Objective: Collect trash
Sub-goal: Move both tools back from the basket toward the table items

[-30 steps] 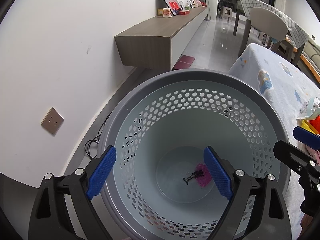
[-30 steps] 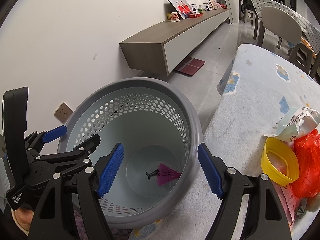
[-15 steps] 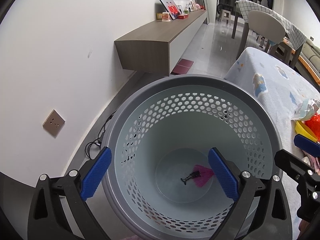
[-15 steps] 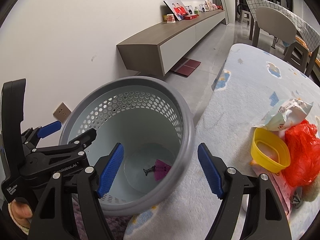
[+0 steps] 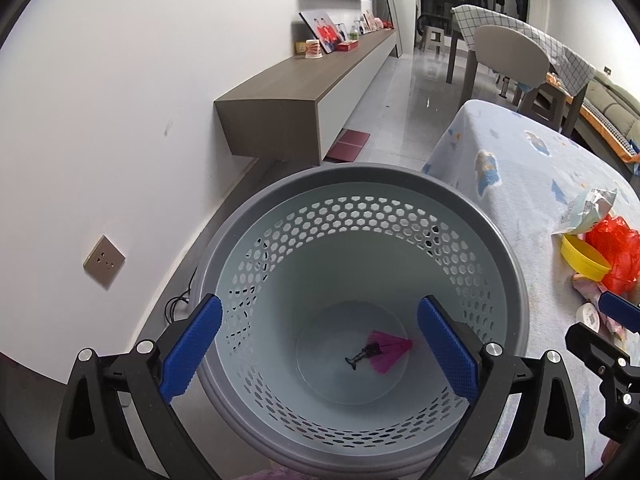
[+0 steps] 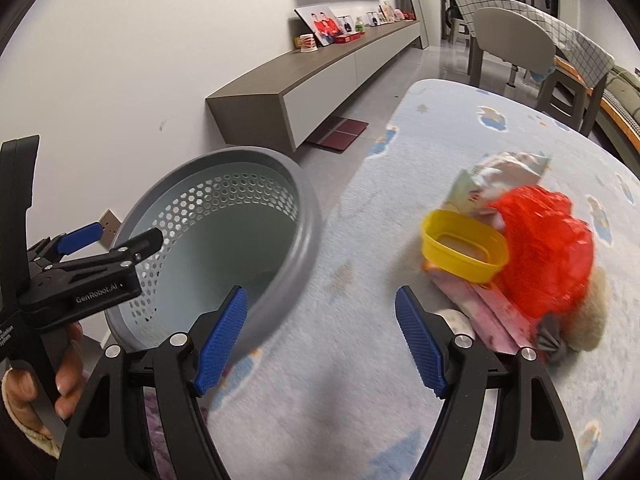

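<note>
Right gripper (image 6: 320, 340) swung from basket (image 6: 308, 216) toward trash pile (image 6: 536, 248) | both jaws spread, empty | left gripper (image 5: 320, 352) over basket

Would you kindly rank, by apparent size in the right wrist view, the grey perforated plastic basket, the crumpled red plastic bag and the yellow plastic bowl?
1. Grey perforated plastic basket, clearly largest.
2. Crumpled red plastic bag.
3. Yellow plastic bowl, smallest; it overlaps the bag, and motion blur softens both outlines.
</note>
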{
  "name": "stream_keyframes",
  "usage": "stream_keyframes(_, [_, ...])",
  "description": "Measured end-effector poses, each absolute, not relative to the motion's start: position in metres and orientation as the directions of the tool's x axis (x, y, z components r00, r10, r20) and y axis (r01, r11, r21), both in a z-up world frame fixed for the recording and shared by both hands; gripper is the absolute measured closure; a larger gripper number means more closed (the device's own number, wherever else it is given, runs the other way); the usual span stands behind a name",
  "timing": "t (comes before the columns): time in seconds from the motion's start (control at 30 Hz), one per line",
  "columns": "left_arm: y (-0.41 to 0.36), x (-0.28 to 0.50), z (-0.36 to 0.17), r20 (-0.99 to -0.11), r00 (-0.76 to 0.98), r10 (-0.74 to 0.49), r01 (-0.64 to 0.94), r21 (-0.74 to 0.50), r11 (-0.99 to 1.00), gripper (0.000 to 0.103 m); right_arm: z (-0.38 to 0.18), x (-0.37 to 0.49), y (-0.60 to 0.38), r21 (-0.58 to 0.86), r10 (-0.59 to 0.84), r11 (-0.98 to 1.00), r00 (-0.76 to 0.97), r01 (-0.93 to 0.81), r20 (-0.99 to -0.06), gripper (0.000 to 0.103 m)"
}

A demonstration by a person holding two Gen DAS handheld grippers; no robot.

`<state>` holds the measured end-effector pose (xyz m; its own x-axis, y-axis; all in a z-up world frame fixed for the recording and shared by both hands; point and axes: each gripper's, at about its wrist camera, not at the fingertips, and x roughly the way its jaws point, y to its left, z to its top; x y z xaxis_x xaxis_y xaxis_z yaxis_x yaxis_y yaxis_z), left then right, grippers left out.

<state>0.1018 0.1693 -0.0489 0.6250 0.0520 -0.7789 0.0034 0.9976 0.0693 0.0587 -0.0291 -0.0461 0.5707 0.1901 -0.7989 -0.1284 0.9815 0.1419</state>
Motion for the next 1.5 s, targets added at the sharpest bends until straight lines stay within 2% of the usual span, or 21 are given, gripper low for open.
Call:
stream_keyframes(0.97, [0.07, 0.058, -0.033, -0.738, 0.674, -0.022, 0.154, 0.112, 0.982, 0.007, -0.036, -0.021, -0.174, 0.147, 0.039, 0.981, 0.626, 0.123, -0.779, 0.029])
stream_keyframes(1.5, [0.009, 0.051, -0.035, -0.758, 0.644, -0.1, 0.206, 0.046, 0.978, 0.007, -0.045, -0.017, -0.222, 0.153, 0.023, 0.976, 0.63, 0.153, -0.776, 0.029])
